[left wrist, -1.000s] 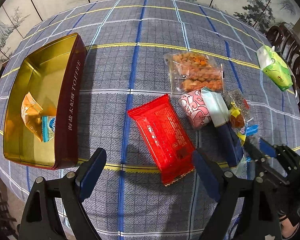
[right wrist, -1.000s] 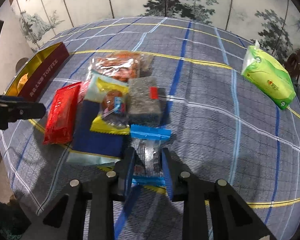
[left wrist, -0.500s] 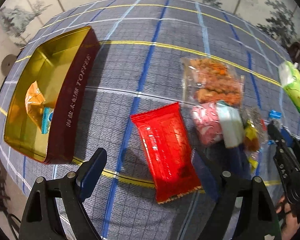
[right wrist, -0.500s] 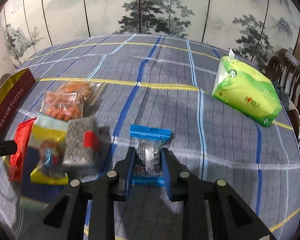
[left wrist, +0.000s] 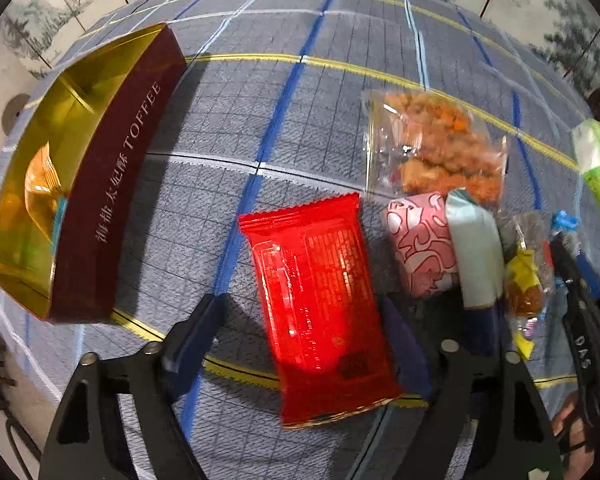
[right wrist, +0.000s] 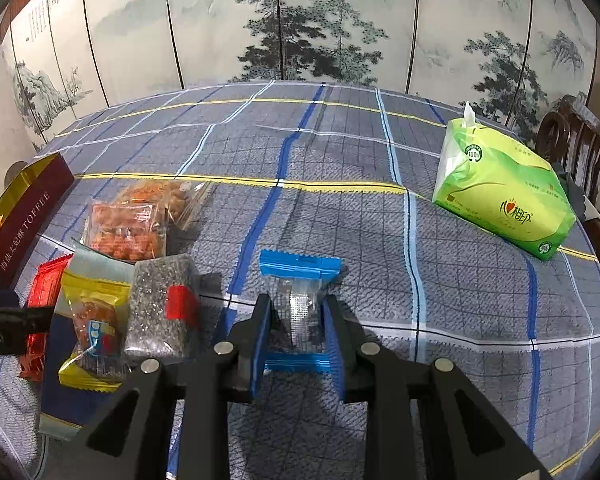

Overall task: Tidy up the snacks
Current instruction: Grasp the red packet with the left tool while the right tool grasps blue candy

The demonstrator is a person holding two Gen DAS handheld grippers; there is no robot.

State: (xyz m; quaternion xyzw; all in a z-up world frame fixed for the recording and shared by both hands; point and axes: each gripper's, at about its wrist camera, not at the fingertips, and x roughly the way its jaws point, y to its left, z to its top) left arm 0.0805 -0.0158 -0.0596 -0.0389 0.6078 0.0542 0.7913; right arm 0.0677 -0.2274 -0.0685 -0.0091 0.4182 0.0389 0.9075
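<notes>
Covering the table, a plaid cloth (right wrist: 340, 184) is seen beneath a toffee tin (left wrist: 112, 200), which stands open at the left, well apart from the snacks. A red packet (left wrist: 320, 300), glossy with crimped ends, lies flat between the closing jaws of the left gripper (left wrist: 300, 340), not yet pressed. A clear packet with blue ends (right wrist: 298, 308) is clamped in the right gripper (right wrist: 296, 340), beside the snack pile (right wrist: 140, 272).
</notes>
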